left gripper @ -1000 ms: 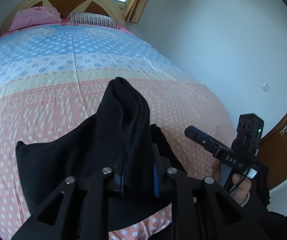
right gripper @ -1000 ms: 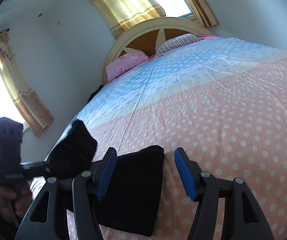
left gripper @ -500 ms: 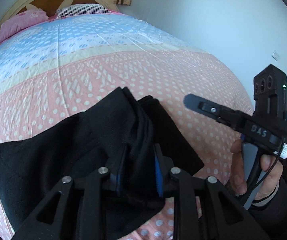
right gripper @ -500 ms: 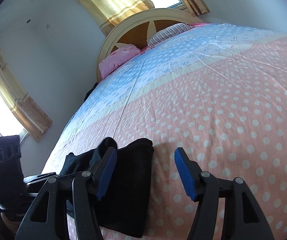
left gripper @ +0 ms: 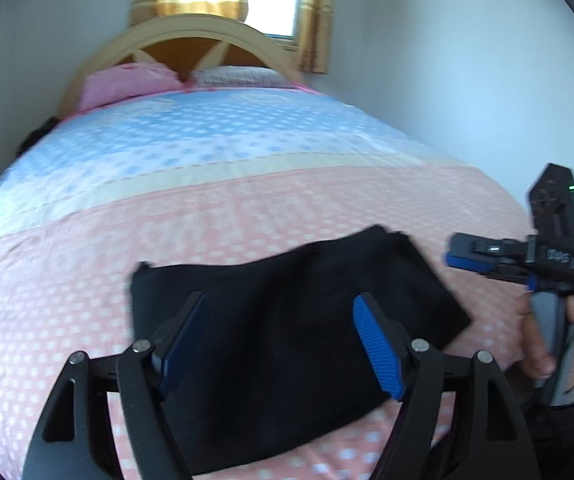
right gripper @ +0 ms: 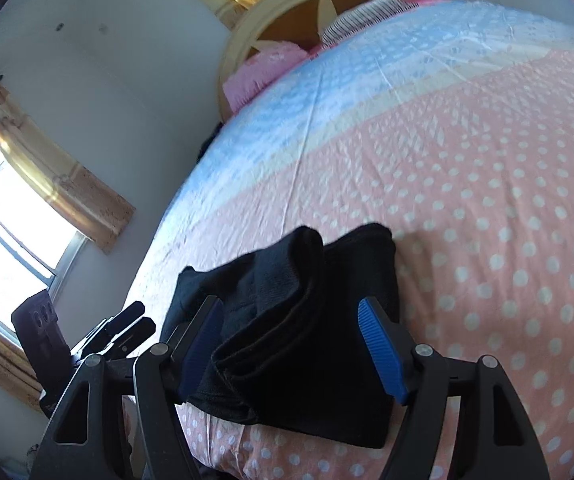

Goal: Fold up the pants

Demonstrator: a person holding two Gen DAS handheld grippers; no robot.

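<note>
The black pants (left gripper: 287, 312) lie folded in a compact stack on the pink dotted bedspread near the bed's near edge; they also show in the right wrist view (right gripper: 311, 320), with a loose fold on top. My left gripper (left gripper: 279, 344) is open and empty just above the pants. My right gripper (right gripper: 291, 344) is open, its blue pads on either side of the stack. The right gripper shows in the left wrist view (left gripper: 483, 256), right of the pants. The left gripper shows in the right wrist view (right gripper: 127, 324), left of them.
The bed (left gripper: 247, 168) has a blue, cream and pink dotted cover, with pink and striped pillows (left gripper: 127, 84) at a wooden headboard (left gripper: 183, 40). White walls and curtained windows (right gripper: 19, 216) surround it. The bed's near edge lies just below the pants.
My left gripper opened and let go of the pants fold, which now lies on the stack. It pulled back. My right gripper moved in over the stack.
</note>
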